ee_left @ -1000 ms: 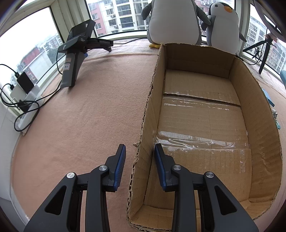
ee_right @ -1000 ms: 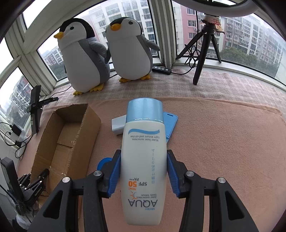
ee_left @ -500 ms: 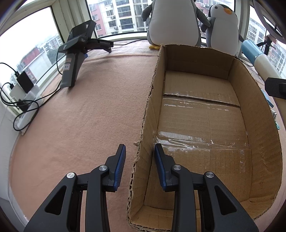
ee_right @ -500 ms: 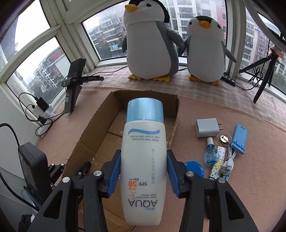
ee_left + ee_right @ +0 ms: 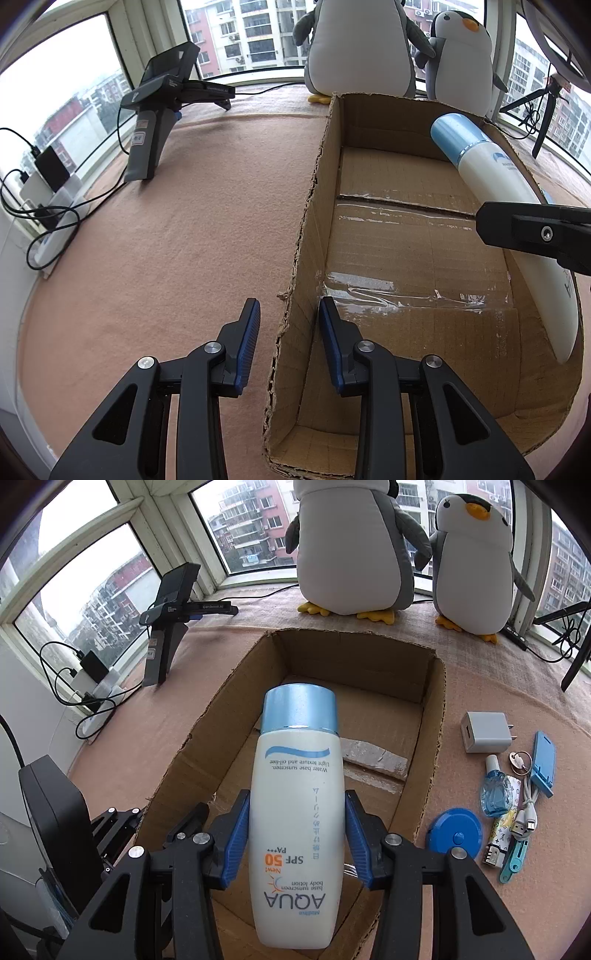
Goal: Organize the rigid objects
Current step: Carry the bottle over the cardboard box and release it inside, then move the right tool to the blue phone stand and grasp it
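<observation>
sunscreen bottle [image 5: 297, 805] lies along right tool [image 5: 295, 834], clamped, cap forward over box [image 5: 437, 738]; left tool [image 5: 289, 343] apart.

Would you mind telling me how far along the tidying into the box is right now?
Nothing lies in the cardboard box yet. The right gripper holds the sunscreen bottle above it, while the left gripper straddles the box's left wall. The charger, blue disc and other small items remain on the mat.

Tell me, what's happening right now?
Right claw shut on white blue-capped sunscreen bottle, held over brown cardboard box. Left claw open astride box's wall. Box floor bare, nothing blocking.
</observation>
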Available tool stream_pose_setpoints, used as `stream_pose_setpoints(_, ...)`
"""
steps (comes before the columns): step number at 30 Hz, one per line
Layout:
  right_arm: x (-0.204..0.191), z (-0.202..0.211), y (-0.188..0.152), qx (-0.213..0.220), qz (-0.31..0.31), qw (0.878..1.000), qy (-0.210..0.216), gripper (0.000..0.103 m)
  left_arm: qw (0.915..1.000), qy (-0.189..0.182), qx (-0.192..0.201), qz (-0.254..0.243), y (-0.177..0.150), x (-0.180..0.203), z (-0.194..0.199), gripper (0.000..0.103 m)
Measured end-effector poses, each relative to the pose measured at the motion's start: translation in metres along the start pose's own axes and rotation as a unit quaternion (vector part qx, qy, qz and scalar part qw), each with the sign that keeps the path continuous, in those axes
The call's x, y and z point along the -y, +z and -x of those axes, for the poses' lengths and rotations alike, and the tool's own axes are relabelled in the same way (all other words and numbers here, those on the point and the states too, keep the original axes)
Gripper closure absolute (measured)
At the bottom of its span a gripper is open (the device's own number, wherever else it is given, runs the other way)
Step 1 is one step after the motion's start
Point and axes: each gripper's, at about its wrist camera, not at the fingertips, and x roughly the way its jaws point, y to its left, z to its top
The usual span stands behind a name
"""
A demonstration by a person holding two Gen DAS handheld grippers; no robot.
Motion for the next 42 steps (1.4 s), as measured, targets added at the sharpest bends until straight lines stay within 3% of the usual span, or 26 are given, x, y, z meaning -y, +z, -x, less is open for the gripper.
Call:
stream_pose_setpoints(3,0.001,0.006,0.001,0.013,-0.005,1.000,0.000,0.038,1.0000,0.000,0.001,0.000,0.000,0.000,0.000,0.073)
stream_pose_setpoints(20,0.037,0.045,-0.005,0.042,-0.055,0.998,-0.007,0.038,1.0000,0.002,0.002,-0.001,0.001,0.000,0.000,0.072)
stream_pose_setpoints(29,0.113,0.076,-0.023,0.056,-0.122,0.989,-0.067,0.038,1.0000,0.002,0.002,-0.001,0.001,0.000,0.000,0.072)
stream_pose_setpoints(36,0.179,0.072,-0.022,0.035,-0.178,0.976,-0.119,0.038,1.0000,0.002,0.002,-0.001,0.000,0.000,0.000,0.072)
stream_pose_setpoints(42,0.227,0.051,-0.010,0.009,-0.242,0.963,-0.114,0.038,1.0000,0.001,0.002,0.000,0.001,-0.001,0.000,0.072)
